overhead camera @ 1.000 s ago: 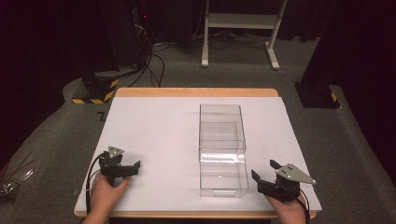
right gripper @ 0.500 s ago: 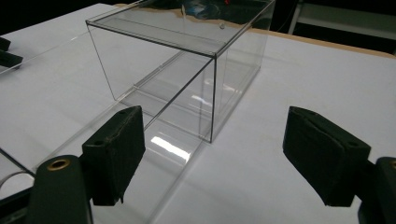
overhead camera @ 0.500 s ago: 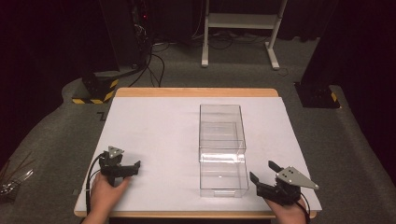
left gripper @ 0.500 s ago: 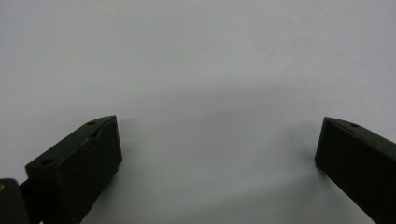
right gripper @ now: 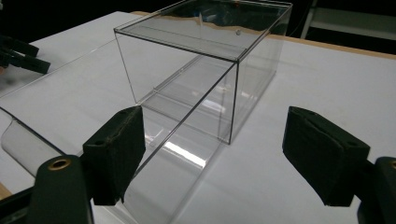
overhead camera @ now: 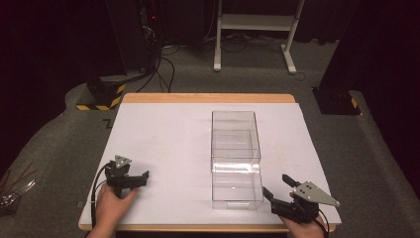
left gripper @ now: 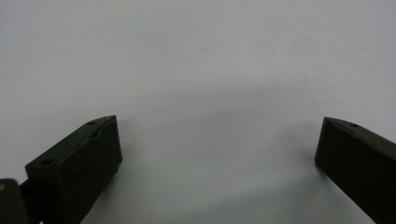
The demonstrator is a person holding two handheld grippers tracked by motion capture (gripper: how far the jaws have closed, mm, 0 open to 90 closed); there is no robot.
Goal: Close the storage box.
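- My right claw (overhead camera: 278, 192), jaws spread wide and empty, sits at the table's (overhead camera: 163, 134) near right corner.
- The clear box (overhead camera: 236, 157) lies at my eleven o'clock, just beside.
- My left claw (overhead camera: 139, 177) gapes too.

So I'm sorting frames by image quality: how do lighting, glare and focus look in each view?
High view: the white table top is evenly lit, the room behind is dark, and the clear plastic box shows faint edge reflections. Left gripper view: soft, slightly blurred black jaws and a dim shadow on the white surface. Right gripper view: a bright glare streak on the box's floor, and the near jaws are blurred.
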